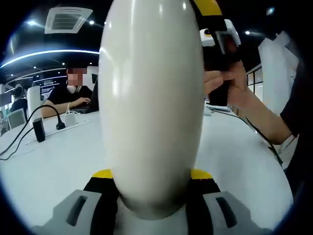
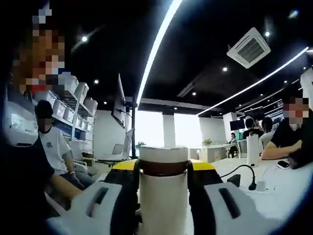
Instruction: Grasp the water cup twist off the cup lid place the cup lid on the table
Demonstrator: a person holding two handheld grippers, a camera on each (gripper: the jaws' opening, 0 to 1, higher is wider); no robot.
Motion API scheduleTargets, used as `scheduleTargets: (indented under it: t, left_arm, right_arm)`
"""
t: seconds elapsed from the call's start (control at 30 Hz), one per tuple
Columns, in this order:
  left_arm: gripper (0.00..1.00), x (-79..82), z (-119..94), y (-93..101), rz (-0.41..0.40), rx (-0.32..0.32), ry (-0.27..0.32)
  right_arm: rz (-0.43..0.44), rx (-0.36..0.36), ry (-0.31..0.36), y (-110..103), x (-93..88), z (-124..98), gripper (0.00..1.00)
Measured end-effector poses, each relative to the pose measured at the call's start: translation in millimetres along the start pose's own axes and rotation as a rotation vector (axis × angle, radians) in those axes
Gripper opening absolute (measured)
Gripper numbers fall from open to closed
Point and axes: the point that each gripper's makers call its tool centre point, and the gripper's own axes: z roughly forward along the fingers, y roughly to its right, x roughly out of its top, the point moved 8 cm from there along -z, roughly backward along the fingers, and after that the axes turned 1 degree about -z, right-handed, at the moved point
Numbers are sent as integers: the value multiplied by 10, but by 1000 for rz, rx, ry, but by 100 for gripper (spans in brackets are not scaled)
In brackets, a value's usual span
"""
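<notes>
A large smooth white water cup (image 1: 151, 98) stands between the yellow-tipped jaws of my left gripper (image 1: 151, 174), which is shut on its body. The cup's upper end runs out of the left gripper view. Beside its upper right, a hand (image 1: 232, 85) holds my right gripper (image 1: 215, 39). In the right gripper view, my right gripper (image 2: 164, 164) is shut on a white cylindrical cup lid (image 2: 164, 154) with a brown band, both jaws pressed to its sides. Whether the lid still sits on the cup cannot be told.
Below the cup spreads a white table (image 1: 49, 161) carrying a black adapter with cables (image 1: 39, 129). A person sits at a laptop (image 1: 73, 95) behind it. The holder's forearm (image 1: 266, 122) crosses the right. People sit at a table (image 2: 286, 191) beside a white roll (image 2: 252, 149).
</notes>
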Motion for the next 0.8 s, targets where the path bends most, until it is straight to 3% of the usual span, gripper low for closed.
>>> scheduleTargets:
  t: [0.47, 0.8]
  left_arm:
    - [55, 0, -14, 44, 1, 0, 1]
    - [55, -2, -17, 32, 1, -1, 1]
  right_arm:
    - [148, 318, 36, 235, -68, 94, 41]
    - [234, 449, 88, 335, -129, 121, 41]
